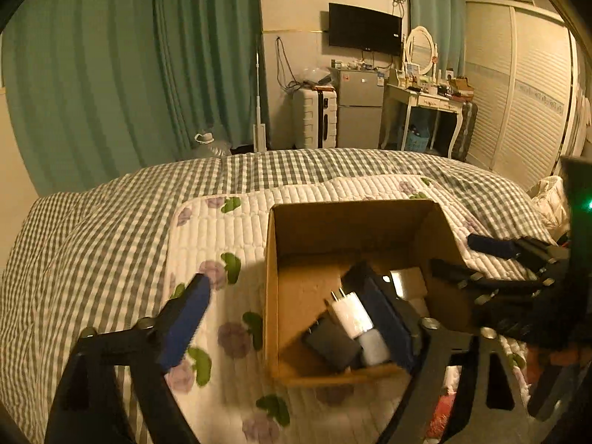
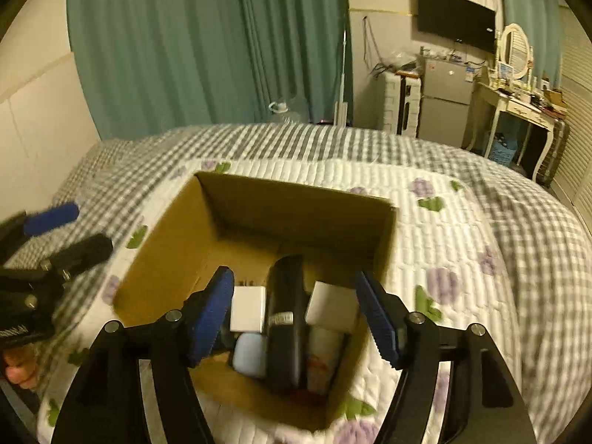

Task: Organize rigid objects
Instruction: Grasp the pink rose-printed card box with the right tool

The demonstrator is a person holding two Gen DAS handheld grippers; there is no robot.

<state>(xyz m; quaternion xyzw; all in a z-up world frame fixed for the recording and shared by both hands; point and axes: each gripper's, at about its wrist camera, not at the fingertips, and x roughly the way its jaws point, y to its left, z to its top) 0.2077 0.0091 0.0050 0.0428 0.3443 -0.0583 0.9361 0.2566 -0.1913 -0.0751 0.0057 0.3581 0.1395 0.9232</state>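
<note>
Left wrist view: the cardboard box [image 1: 285, 277] sits open-topped on the floral quilted mat [image 1: 207, 229] on the bed, bare mat to its left. The left hand-held gripper [image 1: 296, 318] spreads wide, empty, straddling the box's left wall.

Right wrist view: the right hand-held gripper [image 2: 296, 314] hangs wide open, empty, over the box [image 2: 177, 236], above a white charger [image 2: 247, 308] and black device [image 2: 285, 318].

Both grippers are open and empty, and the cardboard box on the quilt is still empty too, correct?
Not quite. The cardboard box on the quilt is not empty: the right wrist view shows a white charger, a long black device and other small items in it. The right gripper and left gripper are indeed open and empty.
</note>
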